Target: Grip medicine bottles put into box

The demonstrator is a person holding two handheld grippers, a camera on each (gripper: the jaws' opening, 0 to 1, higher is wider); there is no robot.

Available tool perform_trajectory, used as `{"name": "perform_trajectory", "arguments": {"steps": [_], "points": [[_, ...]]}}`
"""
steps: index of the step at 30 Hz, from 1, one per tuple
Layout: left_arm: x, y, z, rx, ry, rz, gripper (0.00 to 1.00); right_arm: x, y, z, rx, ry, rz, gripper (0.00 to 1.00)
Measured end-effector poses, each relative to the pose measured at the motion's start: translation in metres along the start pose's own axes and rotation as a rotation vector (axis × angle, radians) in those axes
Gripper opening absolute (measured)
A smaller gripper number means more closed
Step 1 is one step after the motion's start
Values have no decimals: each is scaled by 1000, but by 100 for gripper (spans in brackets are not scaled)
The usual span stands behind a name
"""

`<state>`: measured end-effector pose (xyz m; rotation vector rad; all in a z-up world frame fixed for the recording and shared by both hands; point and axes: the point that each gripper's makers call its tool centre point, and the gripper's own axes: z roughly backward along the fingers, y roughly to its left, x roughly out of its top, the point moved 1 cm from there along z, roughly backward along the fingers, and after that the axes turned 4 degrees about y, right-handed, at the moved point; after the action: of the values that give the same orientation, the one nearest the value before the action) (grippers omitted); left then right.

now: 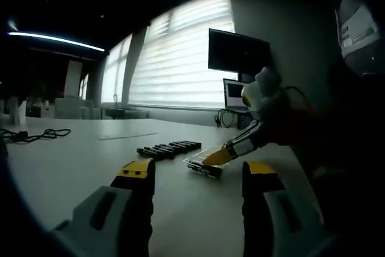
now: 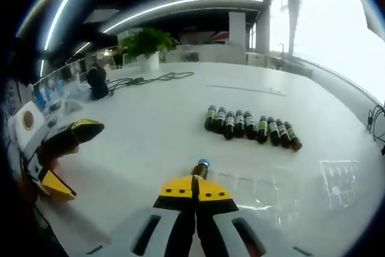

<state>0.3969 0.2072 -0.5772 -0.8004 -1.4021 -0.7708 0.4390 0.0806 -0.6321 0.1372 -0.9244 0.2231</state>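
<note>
My right gripper (image 2: 195, 192) is clenched on a small dark glass medicine bottle with a blue cap (image 2: 201, 167), its yellow-tipped jaws pressed together. Beyond, at one o'clock, a row of dark medicine bottles (image 2: 251, 127) stands on the white table (image 2: 150, 124); a clear plastic tray (image 2: 340, 178) lies at three o'clock. My left gripper (image 1: 195, 176) hangs released, jaws apart, over the table.

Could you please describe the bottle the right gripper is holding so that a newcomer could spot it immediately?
On the white table, a row of dark bottles lies side by side. Nearer the camera, the right gripper has its yellow-tipped fingers shut on the held bottle. It is alone, apart from the row, with its blue cap poking out.
</note>
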Motion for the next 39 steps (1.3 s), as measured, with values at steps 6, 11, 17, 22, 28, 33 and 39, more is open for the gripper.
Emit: {"name": "perform_trajectory", "arguments": {"steps": [6, 11, 17, 22, 28, 33, 39], "points": [[-1, 0, 0, 0, 3, -3, 51, 1, 0, 3, 11, -5, -6, 0], [0, -1, 0, 1, 3, -3, 51, 0, -3, 9, 8, -25, -17, 0], [-1, -1, 0, -2, 4, -1, 51, 13, -8, 19, 44, -109, -8, 15], [0, 0, 0, 6, 4, -6, 51, 13, -18, 26, 30, -110, -18, 14], [-1, 0, 0, 9, 7, -8, 51, 22, -29, 35, 33, -145, -33, 15], [-1, 0, 0, 13, 9, -8, 51, 23, -45, 34, 14, -137, -1, 17], [-2, 0, 0, 12, 11, -8, 51, 28, -71, 36, -18, -132, 6, 22]]}}
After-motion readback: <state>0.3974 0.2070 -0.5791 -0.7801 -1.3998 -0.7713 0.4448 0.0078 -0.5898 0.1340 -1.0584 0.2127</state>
